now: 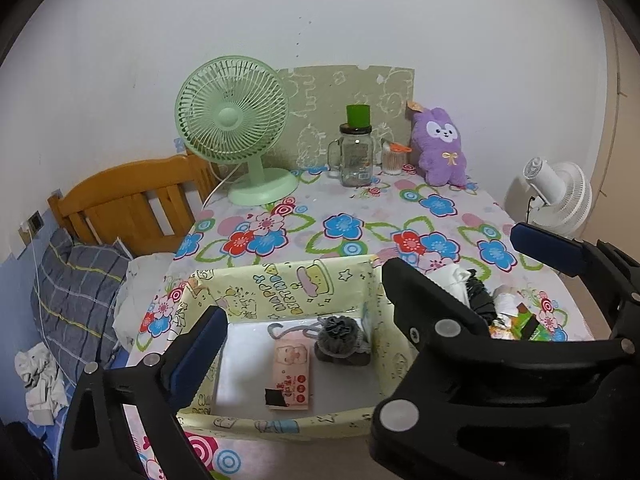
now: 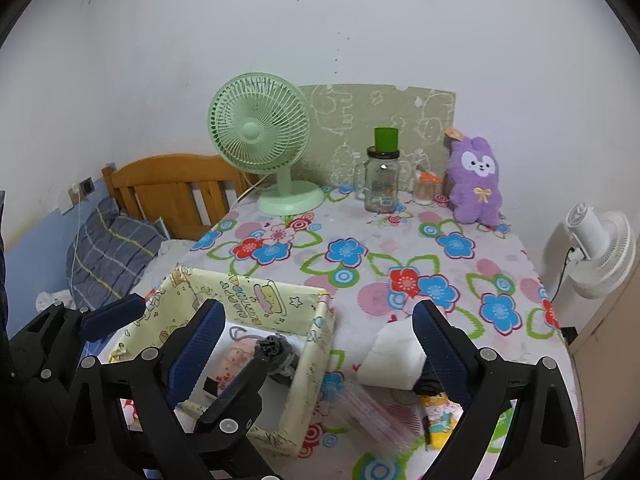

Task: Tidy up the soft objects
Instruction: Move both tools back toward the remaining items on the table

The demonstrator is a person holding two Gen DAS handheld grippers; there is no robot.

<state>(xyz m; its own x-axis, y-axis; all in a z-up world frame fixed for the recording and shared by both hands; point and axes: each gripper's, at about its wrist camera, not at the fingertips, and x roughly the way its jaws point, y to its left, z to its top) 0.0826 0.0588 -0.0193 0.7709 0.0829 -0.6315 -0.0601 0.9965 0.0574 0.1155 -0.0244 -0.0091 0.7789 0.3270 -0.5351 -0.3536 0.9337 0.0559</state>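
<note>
A yellow cartoon-print box stands on the flowered tablecloth. A pink tissue pack and a grey ruffled puff lie inside it. My left gripper hovers open over the box and holds nothing; its right finger is hidden behind the right gripper's black frame. My right gripper is open and empty too, above the box's right wall. On the cloth just right of the box lie a white folded cloth, a black item and a yellow pack. A purple plush bunny sits at the table's back.
At the back stand a green desk fan, a glass jar mug with a green cup on top, and a small swab jar. A wooden bed headboard and checked pillow lie left. A white fan stands right.
</note>
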